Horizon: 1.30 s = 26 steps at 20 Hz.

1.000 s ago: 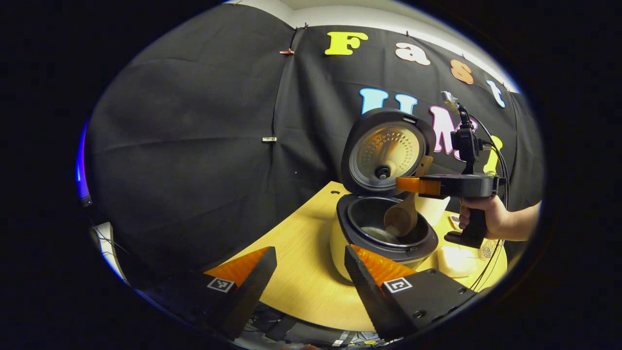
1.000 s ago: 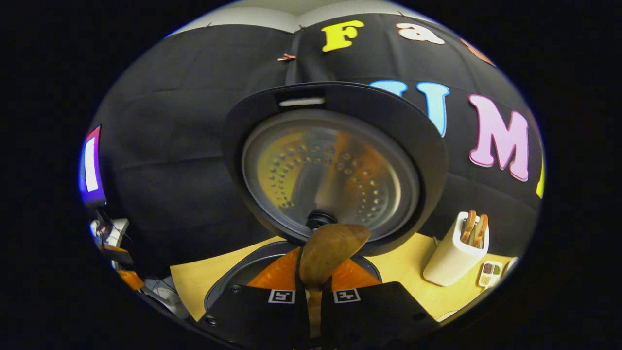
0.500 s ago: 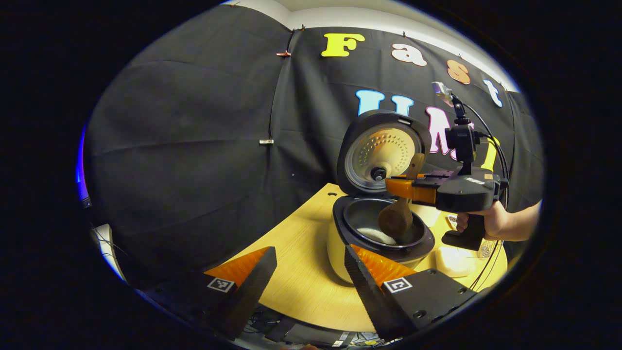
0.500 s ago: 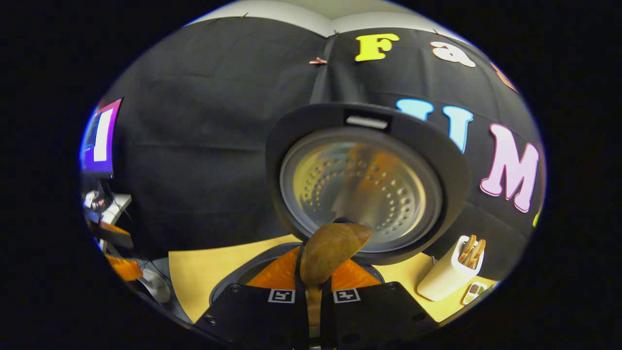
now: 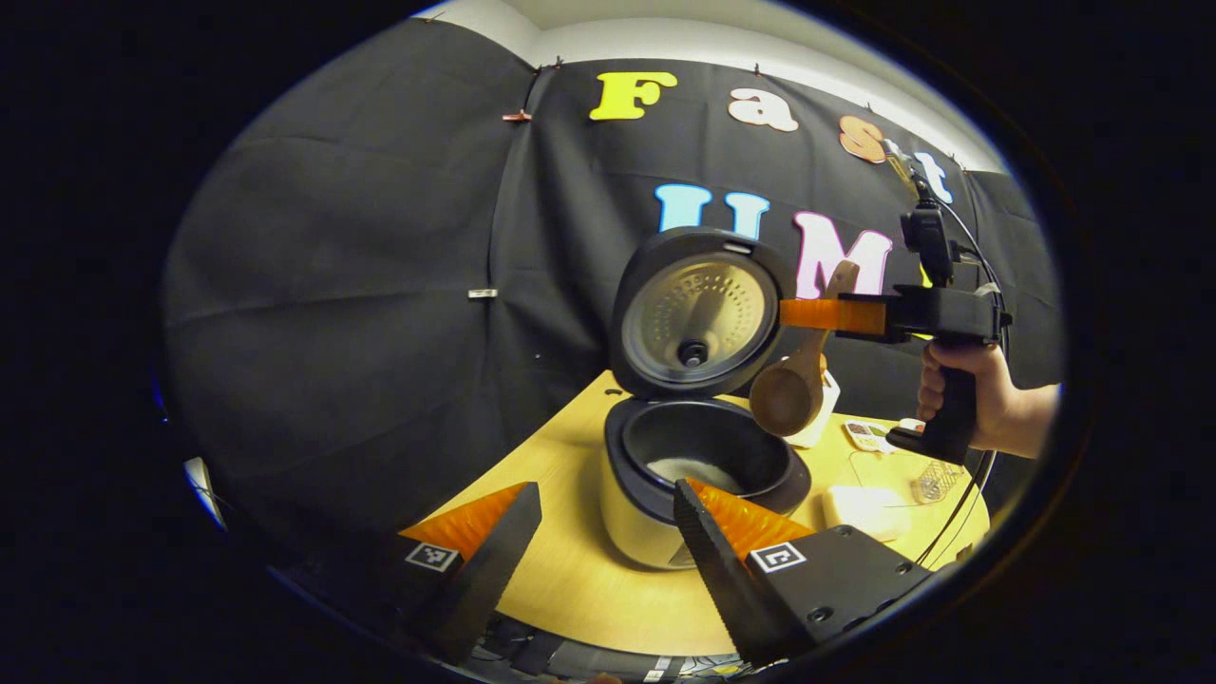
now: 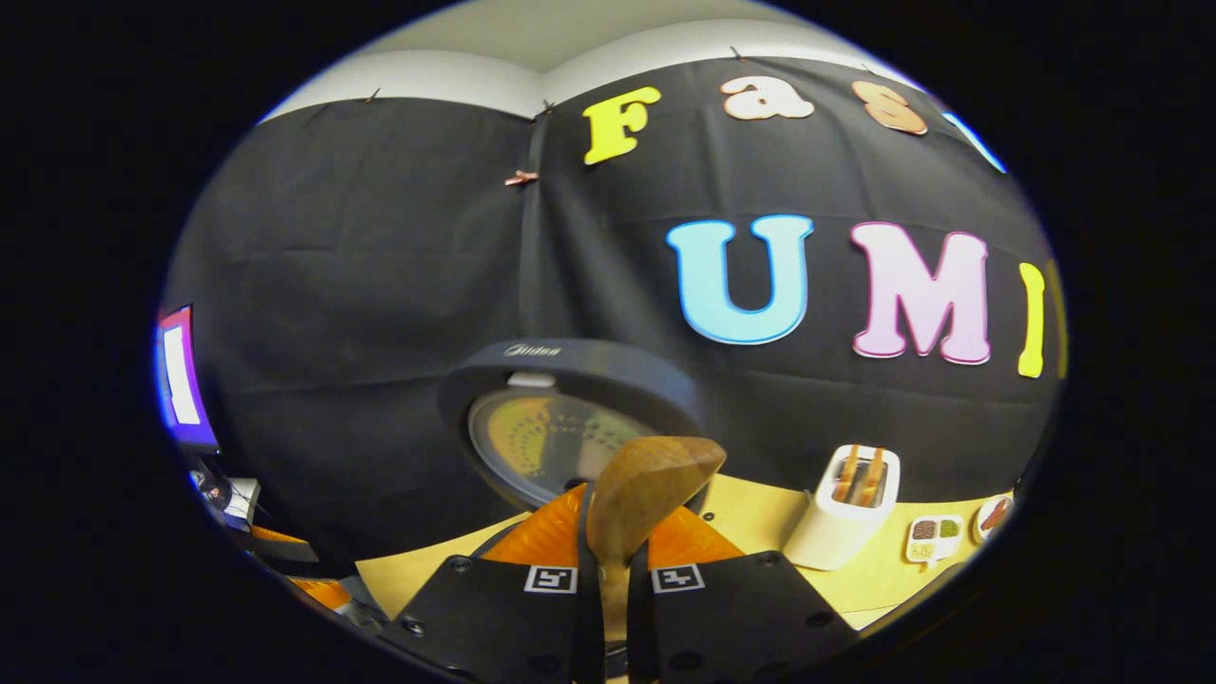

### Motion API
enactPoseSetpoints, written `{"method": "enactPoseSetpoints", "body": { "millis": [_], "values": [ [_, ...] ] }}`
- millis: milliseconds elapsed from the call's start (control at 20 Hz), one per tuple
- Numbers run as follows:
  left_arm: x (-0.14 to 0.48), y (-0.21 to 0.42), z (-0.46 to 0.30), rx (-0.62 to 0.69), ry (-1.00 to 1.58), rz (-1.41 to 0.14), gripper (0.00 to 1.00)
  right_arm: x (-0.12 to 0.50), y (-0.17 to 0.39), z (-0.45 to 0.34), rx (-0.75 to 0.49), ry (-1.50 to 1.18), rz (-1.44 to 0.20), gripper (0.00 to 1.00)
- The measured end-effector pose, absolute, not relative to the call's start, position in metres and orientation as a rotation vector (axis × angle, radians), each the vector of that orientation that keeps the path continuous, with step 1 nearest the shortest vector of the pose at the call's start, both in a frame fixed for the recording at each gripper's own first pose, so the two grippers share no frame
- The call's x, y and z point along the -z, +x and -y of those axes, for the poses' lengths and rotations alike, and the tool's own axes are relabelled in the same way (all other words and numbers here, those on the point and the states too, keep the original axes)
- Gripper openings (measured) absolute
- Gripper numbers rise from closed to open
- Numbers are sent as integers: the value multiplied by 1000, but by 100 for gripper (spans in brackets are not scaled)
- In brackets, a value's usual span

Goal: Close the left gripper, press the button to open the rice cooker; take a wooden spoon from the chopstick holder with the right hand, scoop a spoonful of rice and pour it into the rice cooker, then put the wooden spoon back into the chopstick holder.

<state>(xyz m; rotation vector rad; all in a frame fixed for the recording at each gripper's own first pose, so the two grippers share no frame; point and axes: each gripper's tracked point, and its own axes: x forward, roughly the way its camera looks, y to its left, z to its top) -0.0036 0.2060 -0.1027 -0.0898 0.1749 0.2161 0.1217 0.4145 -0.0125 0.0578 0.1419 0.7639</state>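
Left gripper view: the left gripper (image 5: 598, 532) is held low at the near edge of the wooden table (image 5: 570, 560), its two fingers spread apart with nothing between them. Just ahead of its right finger stands the rice cooker (image 5: 698, 465), lid (image 5: 698, 313) raised upright, a patch of white rice (image 5: 693, 468) lying on the bottom of the dark inner pot. Beyond and above the cooker, a hand (image 5: 978, 399) holds the right gripper (image 5: 807, 313) level, fingers clamped on the handle of the wooden spoon (image 5: 788, 394); the spoon's bowl hangs down beside the lid, above the far right rim of the pot and clear of it.

Right gripper view: the right gripper (image 6: 608, 560) has its fingers pressed against the spoon's handle, the spoon (image 6: 646, 489) rising between them. Ahead of the fingers stands the open lid (image 6: 560, 418). To the right of the gripper, on the table, stands the white chopstick holder (image 6: 841, 522) with wooden utensils upright in it; a small compartmented dish (image 6: 934, 537) lies beside the holder.
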Motion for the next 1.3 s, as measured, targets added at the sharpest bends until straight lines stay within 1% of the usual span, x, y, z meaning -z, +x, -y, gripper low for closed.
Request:
{"method": "enactPoseSetpoints", "body": {
  "millis": [200, 250, 300, 500, 550, 600, 650, 850, 1300],
  "values": [
    [86, 9, -174, -150, -77, -153, 96, -12, 135, -342, -647, 84, -97, 13],
    [83, 13, -165, -133, -74, -150, 93, -16, 138, -321, -615, 89, -90, 13],
    [80, 16, -157, -120, -71, -147, 95, -19, 142, -298, -580, 98, -87, 13],
    [72, 28, -126, -87, -75, -143, 96, -26, 151, -207, -442, 131, -77, 13],
    [70, 31, -119, -86, -81, -144, 93, -24, 154, -184, -409, 144, -82, 13],
    [67, 33, -112, -86, -87, -140, 93, -19, 159, -164, -375, 160, -90, 13],
    [64, 36, -105, -86, -90, -135, 96, -15, 163, -143, -342, 175, -103, 13],
    [59, 50, -89, -108, -79, -135, 96, 5, 181, -70, -216, 251, -144, 14],
    [49, 62, -68, -209, -76, -140, 95, 49, 217, 47, -45, 322, -193, 13]
  ]
}}
